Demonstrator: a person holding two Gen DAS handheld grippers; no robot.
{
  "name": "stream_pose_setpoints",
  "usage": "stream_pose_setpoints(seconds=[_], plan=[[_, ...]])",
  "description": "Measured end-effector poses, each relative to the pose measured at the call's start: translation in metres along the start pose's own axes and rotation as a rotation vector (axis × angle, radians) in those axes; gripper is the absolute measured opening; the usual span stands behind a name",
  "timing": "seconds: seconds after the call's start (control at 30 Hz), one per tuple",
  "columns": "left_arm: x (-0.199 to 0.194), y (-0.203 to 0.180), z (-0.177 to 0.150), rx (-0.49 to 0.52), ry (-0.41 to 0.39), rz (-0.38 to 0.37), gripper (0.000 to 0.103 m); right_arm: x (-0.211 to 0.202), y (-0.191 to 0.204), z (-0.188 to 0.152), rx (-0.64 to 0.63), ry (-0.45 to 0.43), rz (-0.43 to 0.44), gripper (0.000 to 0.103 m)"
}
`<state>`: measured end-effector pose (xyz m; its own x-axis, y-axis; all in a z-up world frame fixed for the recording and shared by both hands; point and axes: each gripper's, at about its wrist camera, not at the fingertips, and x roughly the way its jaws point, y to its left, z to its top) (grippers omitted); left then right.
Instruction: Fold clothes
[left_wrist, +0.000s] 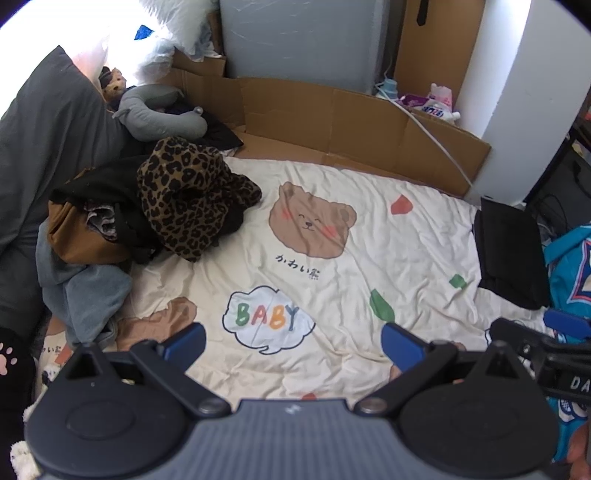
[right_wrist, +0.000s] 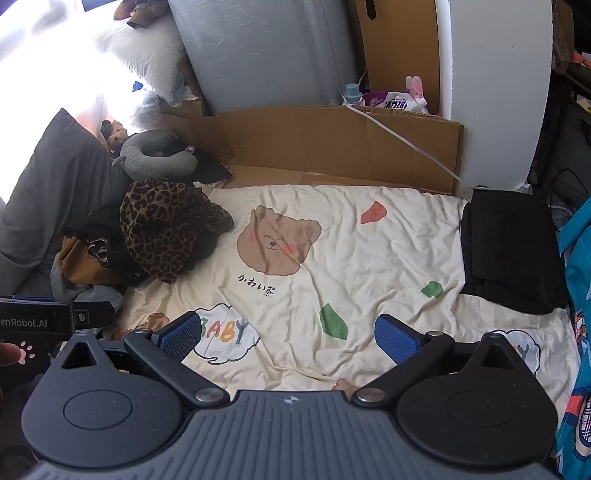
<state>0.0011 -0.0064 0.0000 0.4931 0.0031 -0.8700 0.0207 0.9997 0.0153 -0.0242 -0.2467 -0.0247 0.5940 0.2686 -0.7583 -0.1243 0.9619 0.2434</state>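
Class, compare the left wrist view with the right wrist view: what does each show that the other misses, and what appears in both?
Only the left wrist view shows the left gripper with jaws open and empty. Only the right wrist view shows the right gripper's jaws open and empty. Both share the bear-print sheet, the leopard-print garment on the clothes pile, and the folded black garment.

Teal garment (left_wrist: 569, 266) cut off at rt edge.

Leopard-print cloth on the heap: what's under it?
The leopard-print cloth tops a heap: black fabric, a mustard-brown garment and pale blue cloth show around it. Anything directly beneath is covered.
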Motion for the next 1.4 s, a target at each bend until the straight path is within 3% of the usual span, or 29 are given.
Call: stream_pose_setpoints(seconds=[0.97, 1.13, 1.27, 1.4], plan=[[0.0, -0.001, -0.001, -0.006, -0.005, -0.01, 0.102, 0.001, 0.003, -0.001, -0.035, 0.009, -0.006, 0.103], [0.002, 0.007, 0.003, -0.019, 0.052, -0.093, 0.102, 0.003, 0.005, -0.001, -0.036, 0.011, -0.022, 0.103], [-0.007, 0.004, 0.008, 0.06, 0.016, -0.057, 0.102, -0.003, 0.008, 0.001, -0.039, 0.001, 0.005, 0.103], [-0.018, 0.005, 0.016, 0.068, 0.014, -0.104, 0.1, -0.013, 0.009, 0.003, -0.06, -0.019, 0.015, 0.103]])
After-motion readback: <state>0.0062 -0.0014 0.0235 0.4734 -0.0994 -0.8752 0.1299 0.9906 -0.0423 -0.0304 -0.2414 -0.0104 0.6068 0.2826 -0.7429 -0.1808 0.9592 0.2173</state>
